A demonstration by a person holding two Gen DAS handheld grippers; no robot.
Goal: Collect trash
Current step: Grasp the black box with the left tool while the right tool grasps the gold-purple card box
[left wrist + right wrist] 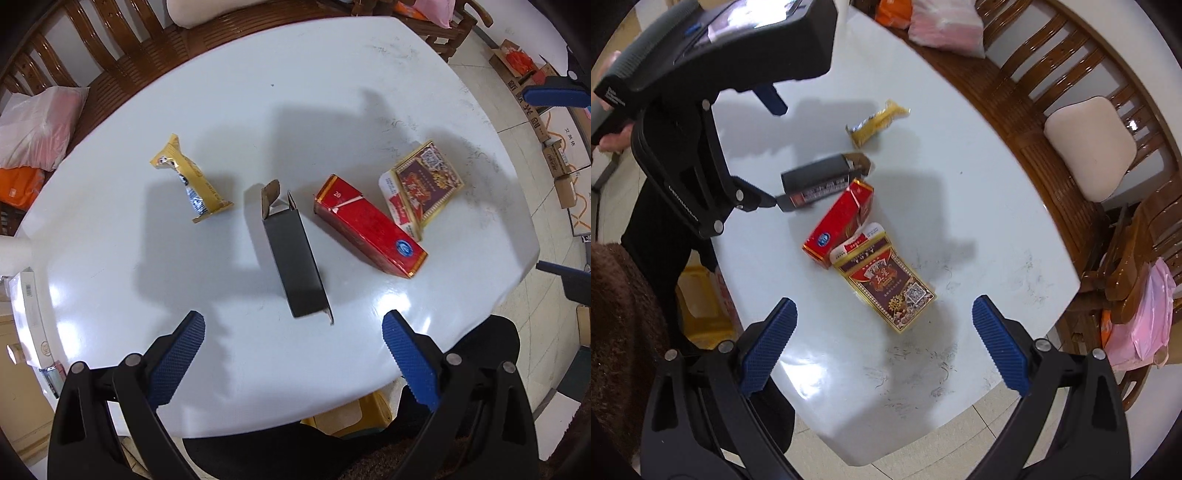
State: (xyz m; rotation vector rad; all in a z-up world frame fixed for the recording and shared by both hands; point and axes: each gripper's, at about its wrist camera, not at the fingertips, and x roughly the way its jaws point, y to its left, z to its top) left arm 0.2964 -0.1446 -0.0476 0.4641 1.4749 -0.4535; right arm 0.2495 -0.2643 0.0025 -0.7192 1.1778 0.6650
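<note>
Bare table (258,110) beyond four littered packs; wooden bench (122,62) behind.

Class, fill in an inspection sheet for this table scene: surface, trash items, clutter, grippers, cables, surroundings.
Surface: white table, glossy, with dark scuffs near one edge.
Job's things: yellow wrapper, black carton with open flaps, red box, and patterned box touching the red box; all lie flat.
Clutter: nothing seen on the table besides these.
Grippers: left gripper open, empty, hovering nearest the black carton; right gripper open, empty, nearest the patterned box.
Cables: nothing seen.
Surroundings: wooden bench with cushion, pink bags, cardboard boxes on the floor.
</note>
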